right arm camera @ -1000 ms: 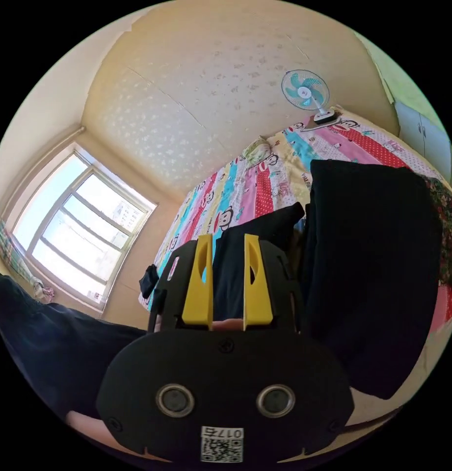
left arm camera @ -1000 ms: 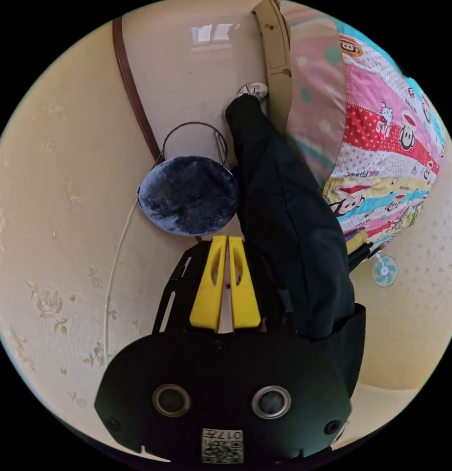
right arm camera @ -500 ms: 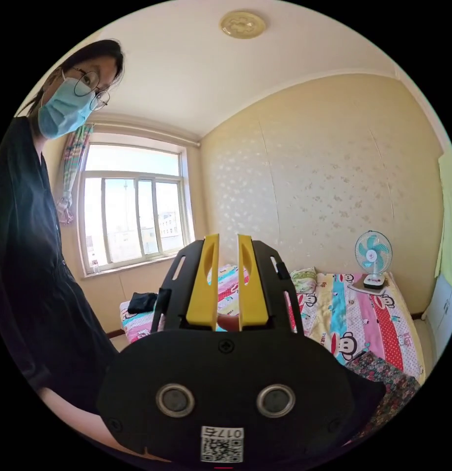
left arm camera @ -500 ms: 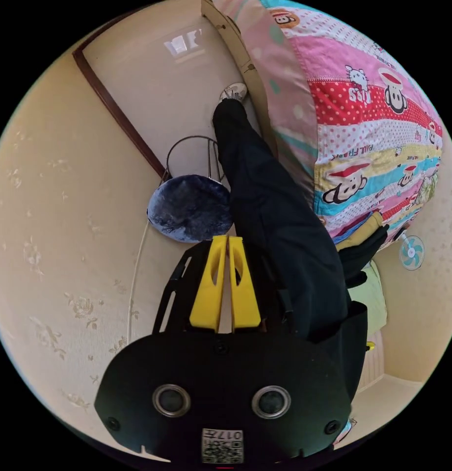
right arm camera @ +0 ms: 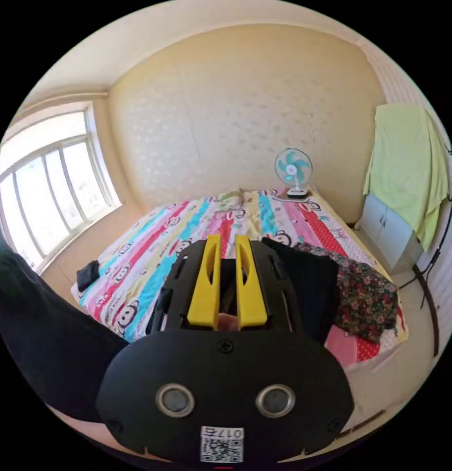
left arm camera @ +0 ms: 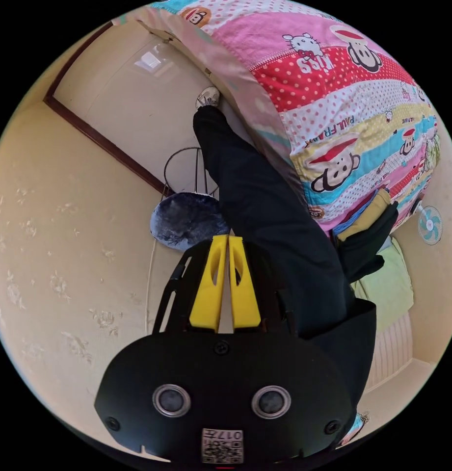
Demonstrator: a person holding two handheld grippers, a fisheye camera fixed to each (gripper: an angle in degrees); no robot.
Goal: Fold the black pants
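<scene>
In the left gripper view a blue stool (left arm camera: 189, 225) stands on the floor by the wall. The left tongs (left arm camera: 227, 241) are closed tip to tip with nothing between them. Just right of them a person's black-clad leg (left arm camera: 265, 216) stands against the striped bed (left arm camera: 343, 93).

In the right gripper view a window (right arm camera: 49, 181) lights the room. The right tongs (right arm camera: 227, 240) stand slightly parted and empty above the bed (right arm camera: 152, 245). The black pants (right arm camera: 309, 284) lie flat on it, a flowered garment (right arm camera: 368, 294) touching their right side. A fan (right arm camera: 293, 169) stands at the bed's far end.
</scene>
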